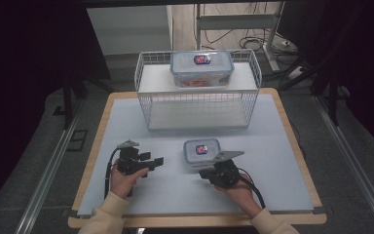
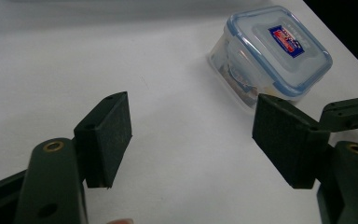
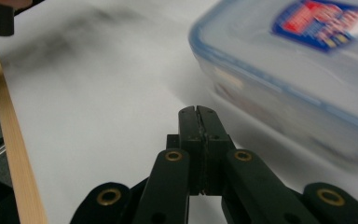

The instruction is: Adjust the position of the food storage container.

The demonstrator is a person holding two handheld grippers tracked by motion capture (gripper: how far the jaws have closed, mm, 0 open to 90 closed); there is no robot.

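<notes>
Small clip-lid plastic box (image 1: pixel 202 152) sits on tabletop (image 1: pixel 282 161) between grippers: left gripper (image 2: pixel 193 140) jaws apart, right gripper (image 3: pixel 198 116) jaws together beside it; probably light, rigid, slick-walled, so grip across opposite sides under the lid rim.

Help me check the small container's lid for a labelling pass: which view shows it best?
The left gripper view: the small container sits whole and sharp there, with blue-rimmed lid and sticker clear. The high view shows it complete but tiny, beside the right claw. The right gripper view shows it close, blurred and cropped.
</notes>
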